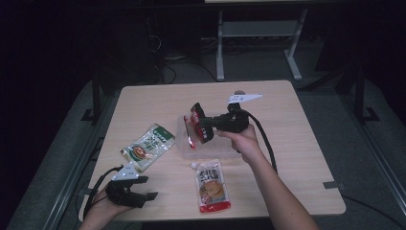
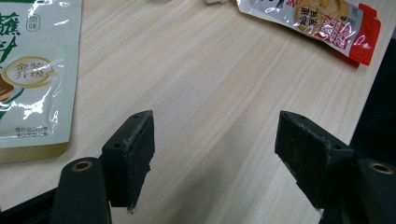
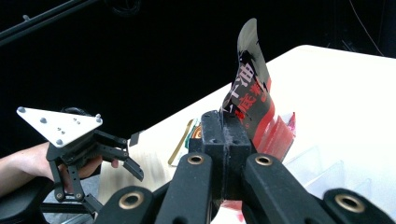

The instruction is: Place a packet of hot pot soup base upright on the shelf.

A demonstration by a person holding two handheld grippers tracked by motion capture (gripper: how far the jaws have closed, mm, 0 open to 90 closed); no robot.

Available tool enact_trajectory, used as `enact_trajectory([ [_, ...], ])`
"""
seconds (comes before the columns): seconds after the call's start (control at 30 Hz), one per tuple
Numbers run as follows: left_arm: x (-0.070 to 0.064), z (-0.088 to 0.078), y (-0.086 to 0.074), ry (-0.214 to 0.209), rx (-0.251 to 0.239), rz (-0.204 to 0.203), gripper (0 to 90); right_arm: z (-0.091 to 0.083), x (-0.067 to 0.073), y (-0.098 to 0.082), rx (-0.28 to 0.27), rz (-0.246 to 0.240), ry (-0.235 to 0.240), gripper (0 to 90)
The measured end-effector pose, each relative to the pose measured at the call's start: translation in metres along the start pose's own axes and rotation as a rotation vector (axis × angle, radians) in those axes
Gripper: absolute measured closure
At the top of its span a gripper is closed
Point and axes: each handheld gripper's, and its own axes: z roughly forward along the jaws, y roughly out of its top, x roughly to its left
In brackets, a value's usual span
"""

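Observation:
My right gripper is shut on a red and black sachet and holds it just above a clear plastic container in the middle of the table. In the right gripper view the sachet stands up from the pressed jaws of the right gripper. My left gripper rests near the table's front left corner. In the left gripper view the left gripper is open with bare wood between the jaws. A green and white packet lies left of the container. A red and white sauce packet lies in front of it.
The wooden table has bare surface on its right and far sides. The green and white packet and the red and white sauce packet lie beyond the left jaws. Desk legs and cables stand on the dark floor behind.

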Motion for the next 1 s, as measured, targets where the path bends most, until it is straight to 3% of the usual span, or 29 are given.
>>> enact_trajectory([
  [0.2, -0.001, 0.001, 0.000, -0.006, -0.001, -0.011, 28.3, 0.002, 0.001, 0.000, 0.015, -0.005, -0.008, 89.5],
  [0.63, -0.001, 0.001, 0.000, -0.009, 0.012, 0.004, 28.3, 0.014, 0.006, 0.003, 0.062, -0.036, -0.054, 88.5],
  [1.0, 0.000, 0.003, 0.000, -0.015, 0.005, 0.001, 28.3, 0.027, -0.001, -0.001, 0.107, -0.034, -0.087, 88.8],
])
